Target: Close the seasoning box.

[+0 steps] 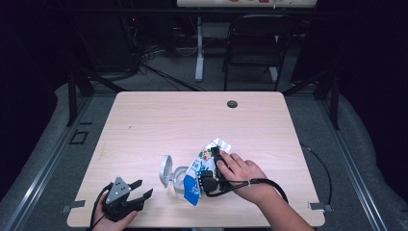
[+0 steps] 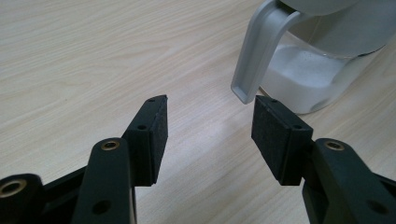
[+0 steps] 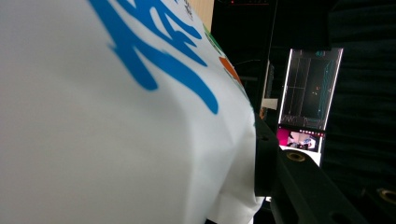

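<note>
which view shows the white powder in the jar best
The left gripper view: the clear jar sits close ahead of the open jaws, with the white powder plainly visible through its wall. The high view shows the jar small, beside the tipped bag, its contents hard to make out. The right gripper view shows the bag up close.

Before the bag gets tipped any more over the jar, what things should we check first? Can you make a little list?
1. Right gripper grips the white plastic bag with blue print: ok, a pad presses its side in the right gripper view.
2. Clear jar has its grey flip lid swung open: ok.
3. Bag's lower end sits over the jar's mouth: cannot tell, the bag hides it.
4. Jar has room left: ok, the white powder fills only the bottom.
5. Left gripper steadies the jar: not ok, jaws open and apart from it.
6. Wooden table near the jar shows no spill: ok.
</note>
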Motion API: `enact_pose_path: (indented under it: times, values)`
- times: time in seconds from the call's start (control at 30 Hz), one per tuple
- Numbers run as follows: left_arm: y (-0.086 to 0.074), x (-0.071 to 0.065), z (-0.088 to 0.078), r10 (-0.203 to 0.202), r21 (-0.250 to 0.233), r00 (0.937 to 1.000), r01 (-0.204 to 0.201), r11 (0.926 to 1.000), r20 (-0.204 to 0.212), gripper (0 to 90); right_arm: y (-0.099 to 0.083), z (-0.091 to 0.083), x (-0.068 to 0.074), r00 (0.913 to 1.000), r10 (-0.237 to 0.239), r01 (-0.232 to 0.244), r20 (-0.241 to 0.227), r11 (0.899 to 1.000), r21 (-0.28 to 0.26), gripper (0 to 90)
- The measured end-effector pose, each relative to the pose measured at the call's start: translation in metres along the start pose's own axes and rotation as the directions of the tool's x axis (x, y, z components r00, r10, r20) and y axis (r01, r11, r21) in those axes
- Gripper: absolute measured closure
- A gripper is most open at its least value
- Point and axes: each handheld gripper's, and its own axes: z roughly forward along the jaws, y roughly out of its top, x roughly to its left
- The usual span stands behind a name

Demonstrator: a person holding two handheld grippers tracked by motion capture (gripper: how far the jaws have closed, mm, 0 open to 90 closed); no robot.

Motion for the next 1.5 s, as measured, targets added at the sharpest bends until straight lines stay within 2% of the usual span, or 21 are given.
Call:
enact_pose_path:
  times: [0.43, 0.8, 0.97, 1.5]
  values:
    - [0.0002, 0.0004, -0.0001, 0.006, 0.000, 1.0000, -0.006, 1.0000, -0.001, 46.7, 0.0000, -0.0003, -0.0010, 1.0000, -0.004, 0.004, 0.003, 1.000, 0.002, 70.3]
    - [0.0003, 0.0000, -0.0001, 0.002, -0.002, 1.0000, -0.002, 1.0000, -0.001, 46.7, 0.0013, -0.0018, -0.0011, 0.9995, -0.031, 0.030, 0.009, 1.000, 0.005, 70.8]
    - [0.0002, 0.0002, 0.0000, 0.004, -0.001, 1.0000, -0.004, 1.0000, 0.000, 46.6, 0.0016, -0.0011, -0.0013, 0.9998, -0.020, 0.020, 0.010, 1.000, -0.011, 71.3]
    - [0.0005, -0.0002, 0.0001, 0.006, 0.003, 1.0000, -0.006, 1.0000, 0.000, 46.6, 0.0015, -0.0031, -0.0028, 0.9992, -0.037, 0.037, 0.013, 0.999, 0.001, 72.1]
